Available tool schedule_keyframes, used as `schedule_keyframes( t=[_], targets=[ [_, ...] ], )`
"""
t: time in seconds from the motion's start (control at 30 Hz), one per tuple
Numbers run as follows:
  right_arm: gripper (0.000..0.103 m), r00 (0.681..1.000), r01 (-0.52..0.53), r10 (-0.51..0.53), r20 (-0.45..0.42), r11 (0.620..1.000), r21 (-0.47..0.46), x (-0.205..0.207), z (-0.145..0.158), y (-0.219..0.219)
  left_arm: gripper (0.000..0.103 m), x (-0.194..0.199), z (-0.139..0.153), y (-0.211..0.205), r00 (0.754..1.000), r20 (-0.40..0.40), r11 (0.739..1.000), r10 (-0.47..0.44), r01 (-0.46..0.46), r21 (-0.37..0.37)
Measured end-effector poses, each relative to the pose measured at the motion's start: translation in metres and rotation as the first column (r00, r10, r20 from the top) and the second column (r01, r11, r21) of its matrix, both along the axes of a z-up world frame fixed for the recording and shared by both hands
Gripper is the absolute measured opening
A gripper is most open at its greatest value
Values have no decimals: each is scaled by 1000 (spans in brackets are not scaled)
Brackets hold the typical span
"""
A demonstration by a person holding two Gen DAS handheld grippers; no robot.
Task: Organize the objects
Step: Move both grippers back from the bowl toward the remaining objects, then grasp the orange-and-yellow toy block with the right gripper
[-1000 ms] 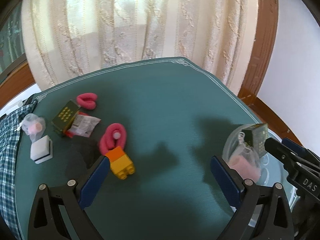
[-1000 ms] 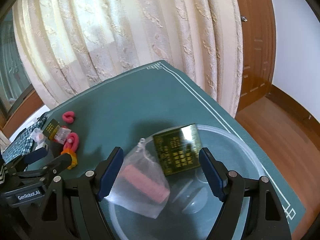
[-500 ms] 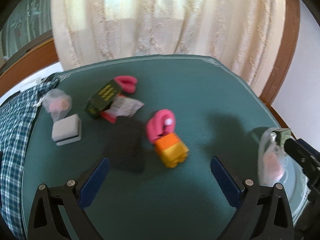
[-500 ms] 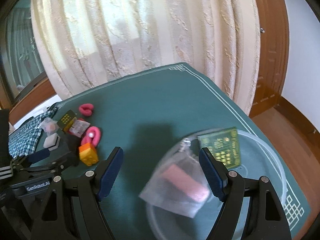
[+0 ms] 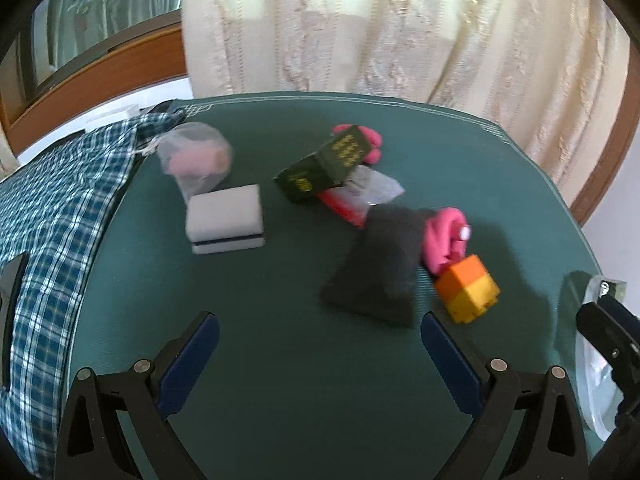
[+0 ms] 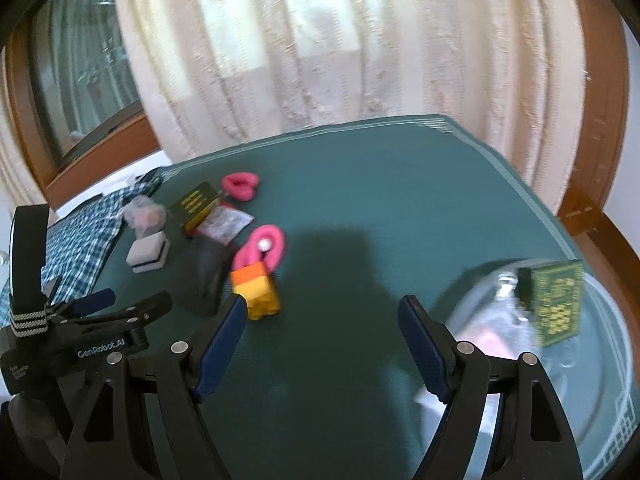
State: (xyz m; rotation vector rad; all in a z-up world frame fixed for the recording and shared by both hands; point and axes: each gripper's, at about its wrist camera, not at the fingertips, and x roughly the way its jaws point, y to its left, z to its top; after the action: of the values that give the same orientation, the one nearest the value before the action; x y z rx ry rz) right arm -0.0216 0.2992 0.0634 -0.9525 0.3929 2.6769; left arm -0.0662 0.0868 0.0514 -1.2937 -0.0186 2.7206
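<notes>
My left gripper (image 5: 316, 352) is open and empty above bare green table. Beyond it lie a black cloth pad (image 5: 380, 268), an orange-and-yellow brick (image 5: 468, 292), a pink loop (image 5: 444, 236), a white block (image 5: 224, 220), a mesh bag with something pink (image 5: 196, 156), a dark green box (image 5: 328, 164) on a red packet (image 5: 360, 196), and a second pink loop (image 5: 370, 140). My right gripper (image 6: 320, 320) is open and empty, with the brick (image 6: 258, 292) just past its left finger. To its right, a clear bowl (image 6: 600, 392) holds a green box (image 6: 556, 304) and a mesh bag (image 6: 492, 332).
A blue plaid cloth (image 5: 60, 220) hangs over the table's left side. The left gripper (image 6: 128, 300) shows at lower left in the right wrist view. Cream curtains (image 6: 340, 60) and a wooden window frame stand behind the table. The green cloth's right edge (image 6: 532, 200) drops off.
Both views have swung left: the pile of objects now lies ahead of the left gripper, and the bowl has slid to the right edge. Both grippers have stayed open.
</notes>
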Motion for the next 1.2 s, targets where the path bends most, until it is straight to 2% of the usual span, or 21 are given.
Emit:
schedule_keyframes(
  t=[0.2, 0.43, 0.73, 0.9, 1.2],
  targets=[
    [79, 998, -51, 52, 29, 998, -29, -29, -14, -14, 103, -5, -4, -13, 1000, 11, 1000, 20, -20, 5],
    [77, 993, -97, 98, 71, 995, -14, -67, -35, -26, 103, -10, -10, -25, 999, 25, 999, 37, -37, 11],
    [51, 983, -120, 120, 140, 993, -12, -98, -60, -27, 103, -16, -14, -28, 998, 40, 999, 43, -43, -4],
    [36, 983, -117, 117, 138, 993, -11, -93, -59, -23, 103, -17, -14, -18, 999, 37, 999, 25, -24, -24],
    [36, 987, -89, 91, 136, 996, -21, -60, -61, -11, 103, -23, -9, 15, 999, 19, 998, -51, 52, -40]
  ],
)
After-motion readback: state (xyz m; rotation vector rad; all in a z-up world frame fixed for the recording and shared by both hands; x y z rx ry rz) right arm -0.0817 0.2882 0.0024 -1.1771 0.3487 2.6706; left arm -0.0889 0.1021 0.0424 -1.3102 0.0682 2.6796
